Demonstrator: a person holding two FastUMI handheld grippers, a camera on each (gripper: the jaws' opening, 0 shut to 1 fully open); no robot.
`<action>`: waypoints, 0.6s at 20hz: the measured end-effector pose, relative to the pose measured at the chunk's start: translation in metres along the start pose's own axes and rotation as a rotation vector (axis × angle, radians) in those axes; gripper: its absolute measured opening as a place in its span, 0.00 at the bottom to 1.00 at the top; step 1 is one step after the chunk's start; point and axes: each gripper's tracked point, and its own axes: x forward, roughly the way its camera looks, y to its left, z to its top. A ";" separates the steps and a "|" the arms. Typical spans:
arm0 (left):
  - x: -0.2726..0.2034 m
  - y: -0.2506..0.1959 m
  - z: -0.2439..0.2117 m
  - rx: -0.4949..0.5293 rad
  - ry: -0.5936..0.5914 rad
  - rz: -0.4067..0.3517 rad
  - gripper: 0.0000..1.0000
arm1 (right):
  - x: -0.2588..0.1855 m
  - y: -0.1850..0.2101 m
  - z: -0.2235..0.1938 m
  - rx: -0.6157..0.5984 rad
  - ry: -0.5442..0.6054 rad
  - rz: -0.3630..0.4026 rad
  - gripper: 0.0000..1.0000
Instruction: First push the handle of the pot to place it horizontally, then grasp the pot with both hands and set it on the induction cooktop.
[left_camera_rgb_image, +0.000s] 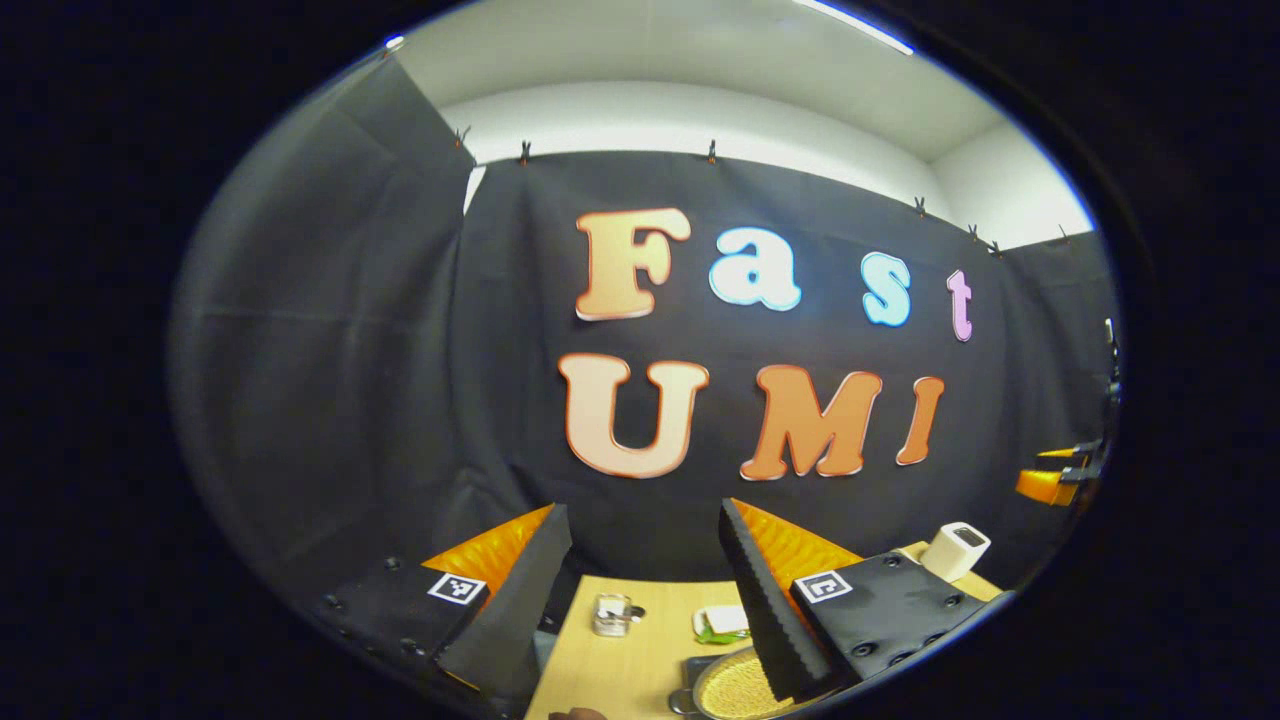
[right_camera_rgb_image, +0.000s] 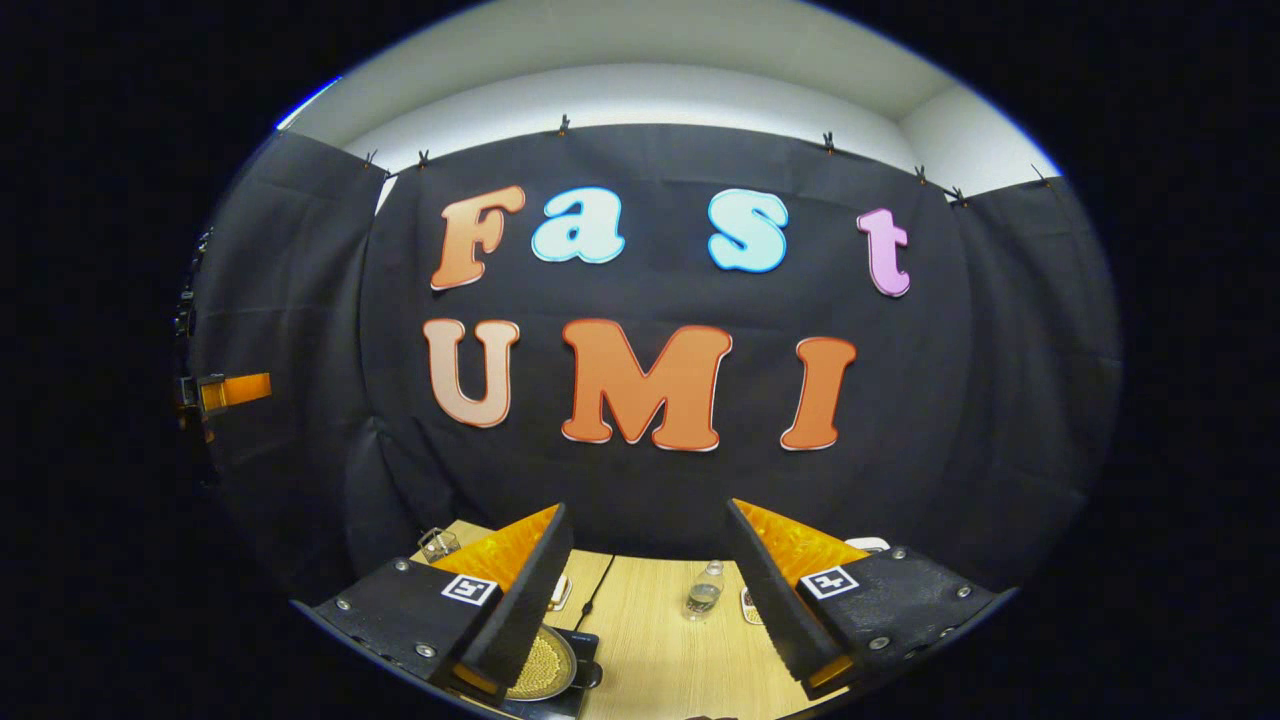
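Nearest in the left gripper view, the left gripper stands released, its two foam-lined fingers spread wide with nothing between them. Just past the right finger and partly hidden by it sits the pot, a round vessel with a grainy golden inside, low on the wooden table. It rests on a dark flat slab that may be the induction cooktop, though too little of the slab is visible to be sure. The pot's handle cannot be made out here.

Beyond the pot, towards the booth wall, a small glass jar stands to its left, and a white item on something green lies just behind it. Farther right of the pot, at the table's far corner, stands a white box-like object.

In the right gripper view, the right gripper is likewise released, fingers well apart and holding nothing. The pot peeks out beside its left finger, sitting on the dark cooktop, with a dark stub at the pot's right side. A black cable runs away from the cooktop towards the wall. Right of the pot, farther off, a clear bottle stands upright on the table. A glass sits far left of the pot by the table's back edge.
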 end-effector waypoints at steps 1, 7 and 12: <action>-0.008 -0.001 0.009 0.014 -0.022 0.012 0.98 | -0.009 -0.004 0.012 0.010 -0.018 -0.008 0.95; -0.046 0.008 0.048 0.034 -0.110 0.029 0.96 | -0.052 -0.027 0.065 0.013 -0.152 -0.074 0.94; -0.046 0.001 0.038 0.008 -0.101 0.008 0.96 | -0.066 -0.030 0.066 0.016 -0.180 -0.088 0.94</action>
